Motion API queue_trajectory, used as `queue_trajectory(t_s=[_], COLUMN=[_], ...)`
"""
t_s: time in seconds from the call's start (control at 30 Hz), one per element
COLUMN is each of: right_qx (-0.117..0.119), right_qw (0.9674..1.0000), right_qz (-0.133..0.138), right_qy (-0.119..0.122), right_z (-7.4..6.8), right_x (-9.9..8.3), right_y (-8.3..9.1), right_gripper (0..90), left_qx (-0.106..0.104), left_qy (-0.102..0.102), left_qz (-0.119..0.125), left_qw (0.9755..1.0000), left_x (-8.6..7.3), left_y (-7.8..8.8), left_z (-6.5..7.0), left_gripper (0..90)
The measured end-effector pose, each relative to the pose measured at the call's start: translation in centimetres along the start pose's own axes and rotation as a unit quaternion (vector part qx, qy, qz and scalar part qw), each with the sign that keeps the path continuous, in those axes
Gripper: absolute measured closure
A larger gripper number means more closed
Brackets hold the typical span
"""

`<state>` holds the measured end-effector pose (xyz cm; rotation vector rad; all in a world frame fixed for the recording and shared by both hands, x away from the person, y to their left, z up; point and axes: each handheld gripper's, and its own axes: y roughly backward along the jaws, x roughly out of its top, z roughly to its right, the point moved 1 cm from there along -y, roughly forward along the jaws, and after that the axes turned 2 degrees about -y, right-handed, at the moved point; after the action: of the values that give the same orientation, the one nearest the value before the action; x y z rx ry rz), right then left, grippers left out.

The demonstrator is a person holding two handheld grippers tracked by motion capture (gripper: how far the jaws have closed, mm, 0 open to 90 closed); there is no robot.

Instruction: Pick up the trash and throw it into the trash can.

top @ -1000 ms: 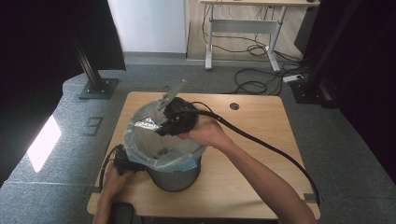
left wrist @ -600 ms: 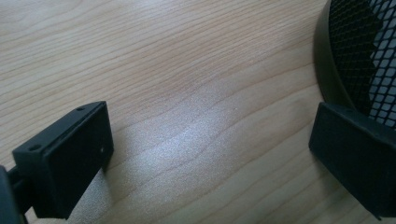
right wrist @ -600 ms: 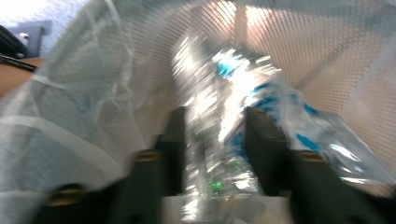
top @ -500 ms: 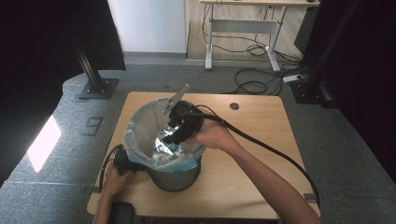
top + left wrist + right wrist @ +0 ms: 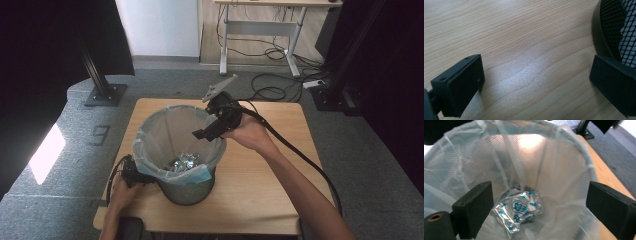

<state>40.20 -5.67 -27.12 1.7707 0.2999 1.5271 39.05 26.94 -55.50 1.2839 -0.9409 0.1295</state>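
Observation:
A dark mesh bin (image 5: 187, 190) with a pale plastic liner (image 5: 150, 125) stands on the wooden table (image 5: 260, 200). A silver wrapper with blue print (image 5: 184, 161) (image 5: 520, 207) lies loose at the bottom of the liner (image 5: 564, 170). My right gripper (image 5: 202, 134) (image 5: 541, 200) hangs over the bin's right rim, pointing down into it. Its jaws have just been opening and stand open with nothing between them. My left gripper (image 5: 131, 175) (image 5: 536, 75) rests open on the table (image 5: 524, 37) at the bin's lower left. One of its jaws is next to the mesh base (image 5: 609, 27).
The bin takes up the table's left half, and bare wood lies to its right and front. The right gripper's cable (image 5: 300, 155) trails across the table's right side. On the floor beyond are a black stand base (image 5: 102, 95), a desk frame (image 5: 260, 30) and loose cables (image 5: 270, 90).
The right gripper has moved from over the bin's middle toward its right rim and its jaws have opened. The silver wrapper has dropped to the bin's bottom. The left gripper has kept still.

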Motion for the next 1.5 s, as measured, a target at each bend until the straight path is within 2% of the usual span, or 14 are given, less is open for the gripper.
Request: queue_trajectory(t_s=[0.1, 0.13, 0.4, 0.83, 1.13, 1.3, 1.4, 1.5], right_qx=[-0.013, -0.027, -0.043, -0.079, -0.109, -0.118, -0.132, -0.138], right_qw=[0.9999, 0.9995, 0.9986, 0.9951, 0.9904, 0.9886, 0.9861, 0.9848], right_qz=[0.006, 0.012, 0.027, 0.042, 0.054, 0.058, 0.063, 0.066], right_qy=[-0.006, -0.007, -0.016, -0.041, -0.065, -0.072, -0.078, -0.083], right_z=[0.3, 0.6, 1.5, 3.4, 5.1, 5.5, 5.9, 6.1], right_x=[-0.4, -0.7, -1.9, -5.1, -8.6, -9.9, -11.5, -12.2], right_y=[0.4, 0.8, 2.3, 4.9, 6.7, 7.3, 8.0, 8.4], right_gripper=[3.6, 2.9, 2.5, 1.9, 1.9, 1.9, 2.0, 2.0], left_qx=[0.000, 0.000, 0.000, 0.000, 0.002, 0.002, 0.003, 0.003], left_qy=[0.000, 0.000, 0.000, 0.000, 0.001, 0.002, 0.002, 0.003], left_qz=[0.000, 0.000, 0.000, 0.000, 0.001, 0.001, 0.001, 0.001], left_qw=[1.0000, 1.0000, 1.0000, 1.0000, 1.0000, 1.0000, 1.0000, 1.0000], left_x=[0.0, 0.0, 0.0, 0.0, 0.0, 0.0, 0.0, 0.0], left_y=[0.0, 0.0, 0.0, 0.0, 0.0, 0.0, 0.0, 0.0], left_z=[0.0, 0.0, 0.0, 0.0, 0.0, 0.1, 0.1, 0.1], left_gripper=[0.0, 0.0, 0.0, 0.0, 0.0, 0.0, 0.0, 0.0])
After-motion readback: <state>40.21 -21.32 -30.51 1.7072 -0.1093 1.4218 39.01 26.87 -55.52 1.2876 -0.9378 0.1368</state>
